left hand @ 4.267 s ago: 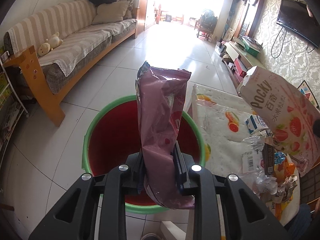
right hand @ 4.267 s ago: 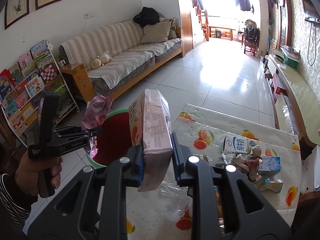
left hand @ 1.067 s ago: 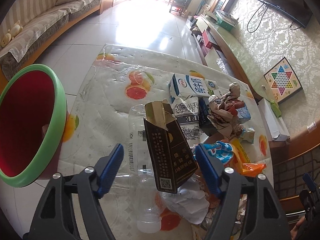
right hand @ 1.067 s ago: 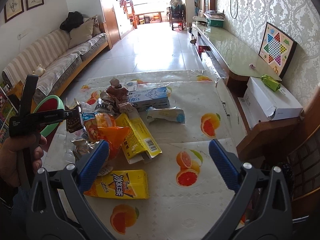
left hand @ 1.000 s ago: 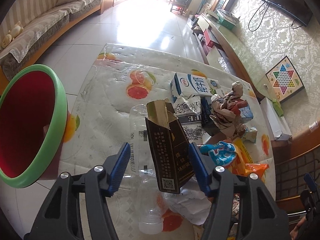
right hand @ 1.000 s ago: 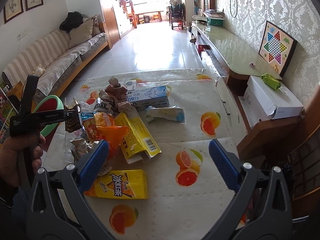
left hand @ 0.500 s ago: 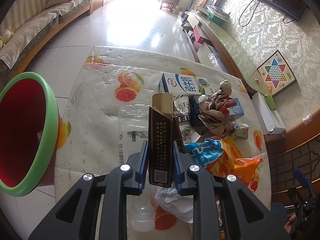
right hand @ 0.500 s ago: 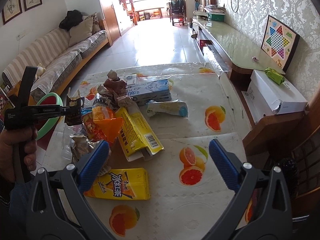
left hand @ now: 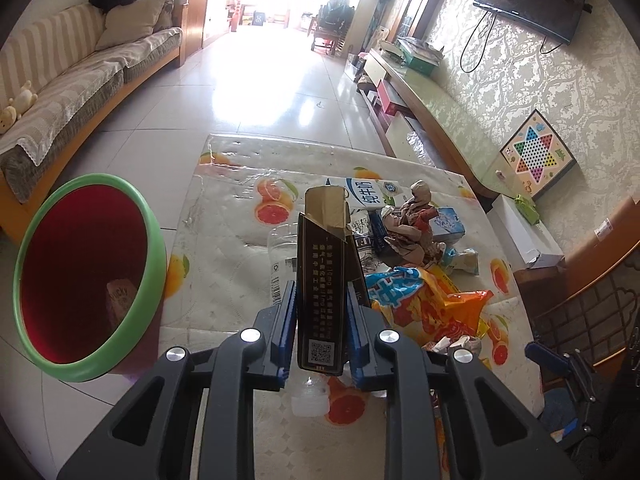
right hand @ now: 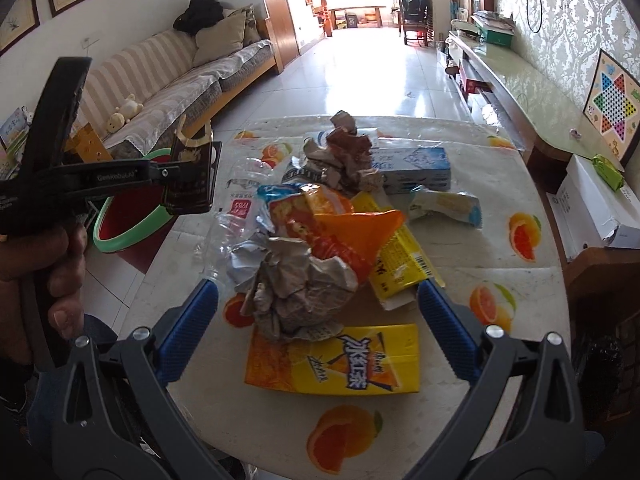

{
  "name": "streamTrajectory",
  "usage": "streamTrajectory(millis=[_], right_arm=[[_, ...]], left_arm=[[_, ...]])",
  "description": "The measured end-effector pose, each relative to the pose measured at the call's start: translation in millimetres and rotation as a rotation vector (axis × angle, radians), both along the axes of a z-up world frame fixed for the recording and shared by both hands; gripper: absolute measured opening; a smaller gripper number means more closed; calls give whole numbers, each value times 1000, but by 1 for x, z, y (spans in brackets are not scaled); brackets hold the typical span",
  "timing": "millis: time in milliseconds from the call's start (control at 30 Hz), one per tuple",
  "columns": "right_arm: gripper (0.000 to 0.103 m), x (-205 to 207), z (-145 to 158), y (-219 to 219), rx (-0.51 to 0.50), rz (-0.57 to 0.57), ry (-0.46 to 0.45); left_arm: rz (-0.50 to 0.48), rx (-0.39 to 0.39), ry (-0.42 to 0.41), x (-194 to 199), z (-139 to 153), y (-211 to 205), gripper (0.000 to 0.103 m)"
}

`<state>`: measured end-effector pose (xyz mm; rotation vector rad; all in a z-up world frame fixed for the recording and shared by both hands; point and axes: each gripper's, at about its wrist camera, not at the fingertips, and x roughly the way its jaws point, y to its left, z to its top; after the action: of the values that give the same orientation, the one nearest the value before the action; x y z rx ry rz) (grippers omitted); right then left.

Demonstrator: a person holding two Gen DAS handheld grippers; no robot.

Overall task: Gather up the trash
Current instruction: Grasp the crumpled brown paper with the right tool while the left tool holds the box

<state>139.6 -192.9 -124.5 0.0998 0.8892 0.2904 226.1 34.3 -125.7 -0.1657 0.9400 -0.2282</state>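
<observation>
Dark brown cardboard, a slim carton (left hand: 320, 300) with gold print and a torn-open top, stands upright between the blue pads of the left gripper (left hand: 322, 332), which are pressed against its two sides. The carton is lifted clear of the table (left hand: 232, 248), whose cover is white plastic printed with orange slices. To the left of this gripper and lower down stands the round red bin with a green rim (left hand: 86, 276), its mouth tilted toward the camera; a pale box lies inside it. Right of the gripper lies a heap of litter: an orange and blue snack bag (left hand: 424, 300), crumpled brown paper (left hand: 412, 224) and a white and blue milk carton (left hand: 360, 194) beyond it. A clear plastic bottle (left hand: 280, 264) lies flat under the held carton.

The right gripper (right hand: 316, 316) has its blue-padded jaws spread wide with nothing between them. Just ahead of it sit a ball of crumpled grey paper (right hand: 292, 280) and, nearer, a flat yellow drink carton (right hand: 336, 360). A hand (right hand: 44, 256) grips the left tool at its left.
</observation>
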Motion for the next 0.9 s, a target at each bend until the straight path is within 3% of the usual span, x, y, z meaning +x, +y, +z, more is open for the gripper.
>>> streamTrajectory(millis=[233, 300, 400, 467, 633, 900], right_arm=[[98, 11, -26, 28, 13, -45, 58], [92, 15, -31, 34, -7, -53, 69], [72, 21, -37, 41, -31, -55, 88], [53, 23, -40, 42, -37, -57, 102], [39, 21, -42, 39, -30, -43, 107], [36, 7, -10, 29, -25, -30, 28]], left_arm=[[12, -19, -21, -22, 4, 26, 20], [18, -26, -22, -25, 3, 32, 20], [24, -31, -24, -29, 1, 39, 20], [26, -34, -25, -32, -1, 42, 20], [26, -47, -22, -35, -6, 44, 20], [28, -58, -46, -39, 6, 37, 20]])
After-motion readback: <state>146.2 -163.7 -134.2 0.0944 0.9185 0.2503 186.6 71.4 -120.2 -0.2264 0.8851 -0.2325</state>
